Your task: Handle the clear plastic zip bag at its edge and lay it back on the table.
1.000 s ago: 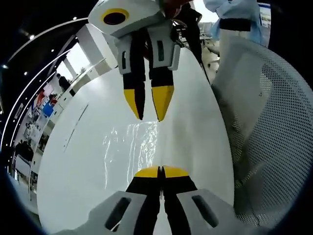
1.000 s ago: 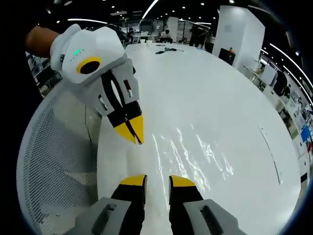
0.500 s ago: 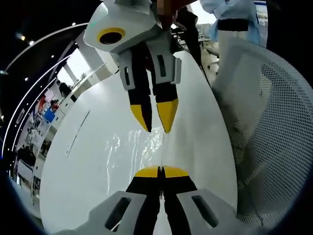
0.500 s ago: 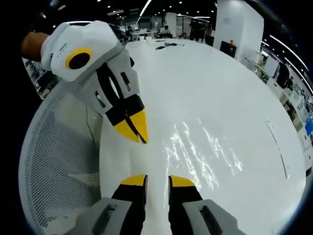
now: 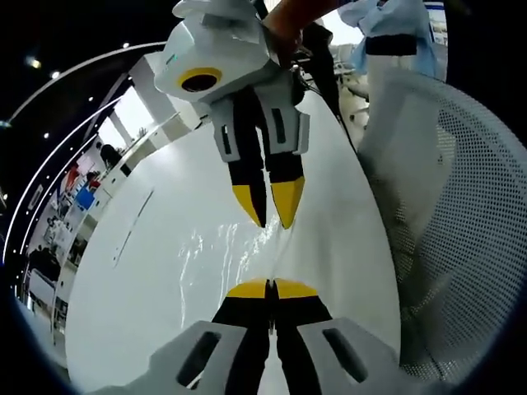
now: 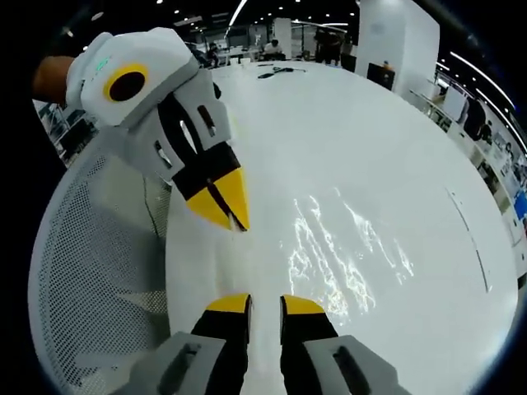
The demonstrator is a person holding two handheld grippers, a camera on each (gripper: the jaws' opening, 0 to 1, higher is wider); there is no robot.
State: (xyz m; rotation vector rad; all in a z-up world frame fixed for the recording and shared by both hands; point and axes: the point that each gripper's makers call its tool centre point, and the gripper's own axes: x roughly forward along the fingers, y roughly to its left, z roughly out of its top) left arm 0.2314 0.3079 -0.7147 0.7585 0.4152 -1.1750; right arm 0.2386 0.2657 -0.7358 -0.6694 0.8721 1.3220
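while the left gripper [image 5: 270, 288] pinches the zip bag [image 6: 342, 251], the right gripper [image 6: 264, 304] gapes.

We saw bare white table [image 6: 387, 148] stretching wide beyond the bag [image 6: 346, 255]; a mesh chair [image 6: 90, 247] crowded the near edge.

Overhead ceiling strips are lighting both views brightly, and the white table [image 6: 387, 164] is blowing out to near-featureless glare. Sharp glints are sparkling off the clear plastic zip bag [image 6: 338, 255], whose outline is otherwise washing into the surface. Fisheye distortion is bending straight lines near the edges, where detail is softening.
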